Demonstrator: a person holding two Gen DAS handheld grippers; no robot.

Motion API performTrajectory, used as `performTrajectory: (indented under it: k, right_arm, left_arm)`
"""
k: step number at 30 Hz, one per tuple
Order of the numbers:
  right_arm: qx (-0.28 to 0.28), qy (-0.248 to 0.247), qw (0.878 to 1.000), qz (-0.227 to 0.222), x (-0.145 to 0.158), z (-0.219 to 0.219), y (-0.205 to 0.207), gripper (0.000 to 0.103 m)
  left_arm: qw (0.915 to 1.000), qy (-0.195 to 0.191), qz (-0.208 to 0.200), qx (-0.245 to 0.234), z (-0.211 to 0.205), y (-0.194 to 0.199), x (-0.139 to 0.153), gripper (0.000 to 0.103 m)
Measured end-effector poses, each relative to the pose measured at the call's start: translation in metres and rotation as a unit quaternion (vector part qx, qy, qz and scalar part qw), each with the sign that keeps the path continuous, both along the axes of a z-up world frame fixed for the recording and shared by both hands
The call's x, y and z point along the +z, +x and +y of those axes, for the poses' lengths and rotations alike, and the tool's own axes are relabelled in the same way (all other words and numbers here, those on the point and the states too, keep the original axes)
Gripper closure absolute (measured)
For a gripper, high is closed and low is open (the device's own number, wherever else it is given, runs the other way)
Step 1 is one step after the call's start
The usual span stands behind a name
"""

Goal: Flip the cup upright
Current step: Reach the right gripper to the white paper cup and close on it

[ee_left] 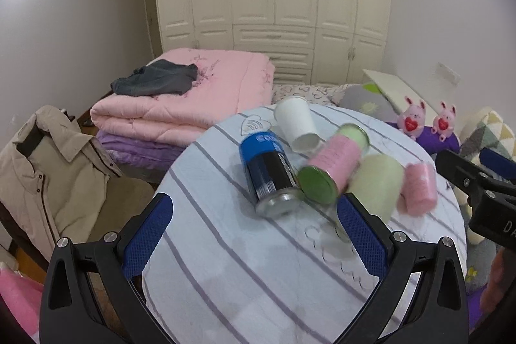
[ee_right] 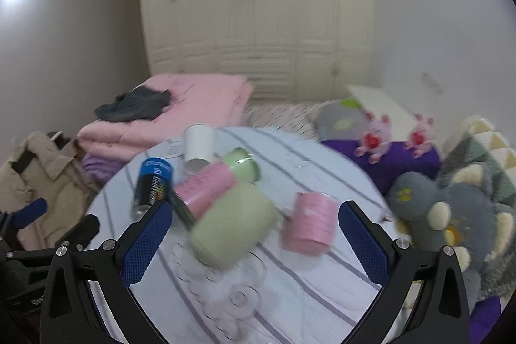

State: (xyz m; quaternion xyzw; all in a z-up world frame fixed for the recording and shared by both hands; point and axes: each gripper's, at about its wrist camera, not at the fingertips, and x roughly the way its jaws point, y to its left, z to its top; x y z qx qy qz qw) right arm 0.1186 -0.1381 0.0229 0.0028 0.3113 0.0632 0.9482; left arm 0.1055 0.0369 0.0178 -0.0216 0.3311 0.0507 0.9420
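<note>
Nearest the lens, the left claw (ee_left: pixel 254 234) and right claw (ee_right: pixel 254 242) are both seen spread wide, nothing held. The white cup (ee_left: pixel 298 126) is lying on its side at the far part of the striped counter (ee_left: pixel 225 263), open mouth turned toward the camera, just beside the blue can (ee_left: pixel 269 173). The right wrist view is blurred, so the labels can't be read. Nothing can be seen inside the cup.

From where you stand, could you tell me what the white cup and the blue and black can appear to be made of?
The white cup looks like matte paper: opaque, thin-walled, with a rolled rim, though thin plastic is possible. The blue and black can looks like metal: its end is bare, silvery and glossy, and its printed side shines.
</note>
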Motion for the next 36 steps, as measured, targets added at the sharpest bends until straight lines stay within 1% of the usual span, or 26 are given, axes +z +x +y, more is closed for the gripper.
performTrajectory:
  k: [5,10,16,18,21,23,27,32,36]
  right_arm:
    - [0.028,-0.017,0.998,0.050,0.005,0.016,0.050,0.000]
    - [0.050,-0.023,0.992,0.109,0.003,0.031,0.105,0.000]
    - [0.084,-0.071,0.981,0.162,-0.009,0.064,0.160,0.000]
    - [0.076,-0.088,0.976,0.183,-0.017,0.076,0.181,0.000]
    - [0.079,-0.089,0.970,0.212,-0.027,0.089,0.206,0.000]
    - [0.089,-0.087,0.966,0.227,-0.033,0.095,0.217,0.000]
    - [0.089,-0.113,0.956,0.256,-0.051,0.110,0.242,0.000]
    - [0.089,-0.116,0.946,0.289,-0.072,0.120,0.262,0.000]
    - [0.091,-0.114,0.935,0.322,-0.089,0.126,0.271,0.000]
  left_arm:
    - [0.9996,-0.013,0.023,0.013,0.022,0.040,0.005,0.000]
    - [0.9980,-0.016,0.058,0.021,0.041,0.077,0.003,0.000]
    - [0.9949,-0.009,0.091,0.042,0.064,0.121,-0.006,0.000]
    - [0.9933,-0.007,0.104,0.051,0.071,0.134,-0.011,0.000]
    - [0.9917,-0.011,0.116,0.055,0.083,0.154,-0.018,0.000]
    - [0.9903,-0.013,0.124,0.060,0.090,0.164,-0.023,0.000]
    - [0.9875,-0.016,0.140,0.070,0.101,0.181,-0.035,0.000]
    - [0.9852,-0.018,0.152,0.077,0.113,0.194,-0.046,0.000]
    - [0.9832,-0.019,0.161,0.084,0.122,0.199,-0.054,0.000]
